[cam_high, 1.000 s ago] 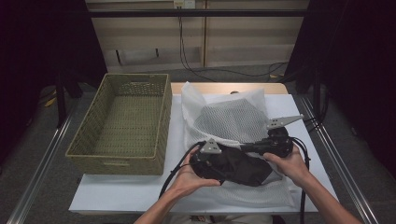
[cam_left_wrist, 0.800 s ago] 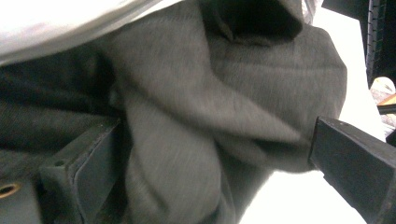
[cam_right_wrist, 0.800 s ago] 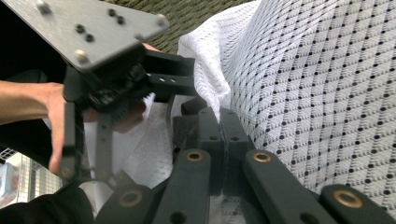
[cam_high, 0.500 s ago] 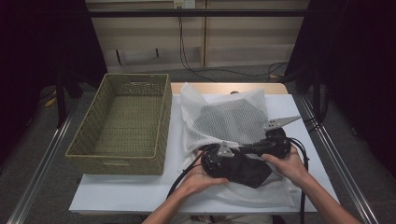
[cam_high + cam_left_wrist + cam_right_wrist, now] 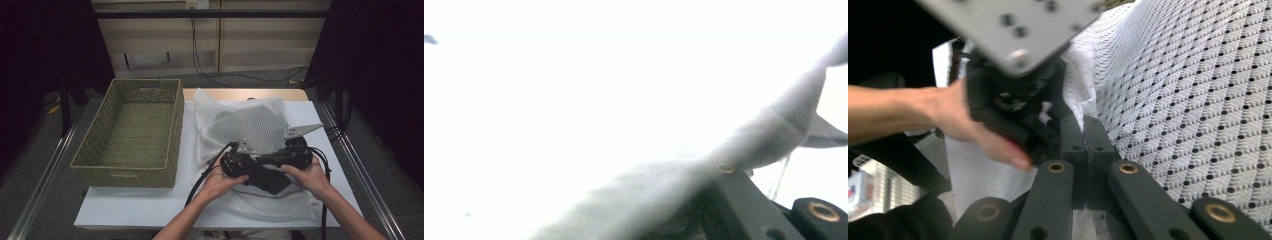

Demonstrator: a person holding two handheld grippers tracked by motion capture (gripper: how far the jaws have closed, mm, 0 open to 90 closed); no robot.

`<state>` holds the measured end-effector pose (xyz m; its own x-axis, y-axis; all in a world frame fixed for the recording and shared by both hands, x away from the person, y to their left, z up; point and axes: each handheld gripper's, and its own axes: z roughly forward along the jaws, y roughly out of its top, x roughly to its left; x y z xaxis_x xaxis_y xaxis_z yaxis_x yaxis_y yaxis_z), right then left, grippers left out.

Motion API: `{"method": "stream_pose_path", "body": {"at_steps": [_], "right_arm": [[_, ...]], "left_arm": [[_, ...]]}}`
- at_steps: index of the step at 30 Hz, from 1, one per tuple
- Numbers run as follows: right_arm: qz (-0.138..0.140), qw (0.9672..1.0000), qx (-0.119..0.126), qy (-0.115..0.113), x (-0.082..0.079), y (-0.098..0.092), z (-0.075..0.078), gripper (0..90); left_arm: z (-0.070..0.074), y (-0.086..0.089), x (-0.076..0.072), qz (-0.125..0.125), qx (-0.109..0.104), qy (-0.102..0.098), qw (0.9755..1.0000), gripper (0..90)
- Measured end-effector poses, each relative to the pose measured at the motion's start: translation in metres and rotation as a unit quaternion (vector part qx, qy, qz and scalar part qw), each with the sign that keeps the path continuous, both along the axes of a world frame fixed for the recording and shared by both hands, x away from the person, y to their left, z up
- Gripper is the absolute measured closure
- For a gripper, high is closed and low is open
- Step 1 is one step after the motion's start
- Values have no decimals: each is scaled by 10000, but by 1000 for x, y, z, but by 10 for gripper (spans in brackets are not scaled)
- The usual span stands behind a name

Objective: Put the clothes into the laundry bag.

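Now right fingers (image 5: 1087, 145) pinched tight on mesh bag (image 5: 250, 125) edge; left fingers (image 5: 250, 167) just closing on it; dark garment (image 5: 270, 180) at mouth, not fully inside.

No readable text, label, brand, number or sign appears in any of the views. The woven basket (image 5: 131, 131) on the left of the desk (image 5: 150, 212) is plain, and the white mesh bag (image 5: 240, 122) carries only its dotted weave. The grey plate (image 5: 1013, 22) in the right gripper view bears screw holes and no lettering. A small coloured patch at that view's lower left edge is too blurred to read.
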<state>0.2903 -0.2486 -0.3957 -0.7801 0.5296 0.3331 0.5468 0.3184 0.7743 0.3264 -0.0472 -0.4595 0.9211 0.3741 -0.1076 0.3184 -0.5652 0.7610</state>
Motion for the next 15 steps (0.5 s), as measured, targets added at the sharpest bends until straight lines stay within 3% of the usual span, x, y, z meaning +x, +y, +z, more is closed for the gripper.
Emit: {"method": "stream_pose_path", "body": {"at_steps": [1,4,8,9,11,15], "right_arm": [[-1,10000,52,32,-1,-1,1,900],[3,10000,67,-2,-2,-1,4,900],[38,9999,153,-1,-3,0,6,900],[40,9999,161,-12,-2,0,6,900],[-3,9998,204,-3,-1,-2,6,900],[-29,9998,176,41,0,-3,2,900]], "left_arm": [[0,0,3,77,-15,65,9999,791],[5,-3,13,435,-94,-57,9990,796],[12,-4,28,935,-326,-157,9950,800],[12,-4,32,961,-385,-129,9945,800],[12,-5,35,1036,-457,-274,9932,800],[0,-6,40,1039,-453,-201,9933,797]]}}
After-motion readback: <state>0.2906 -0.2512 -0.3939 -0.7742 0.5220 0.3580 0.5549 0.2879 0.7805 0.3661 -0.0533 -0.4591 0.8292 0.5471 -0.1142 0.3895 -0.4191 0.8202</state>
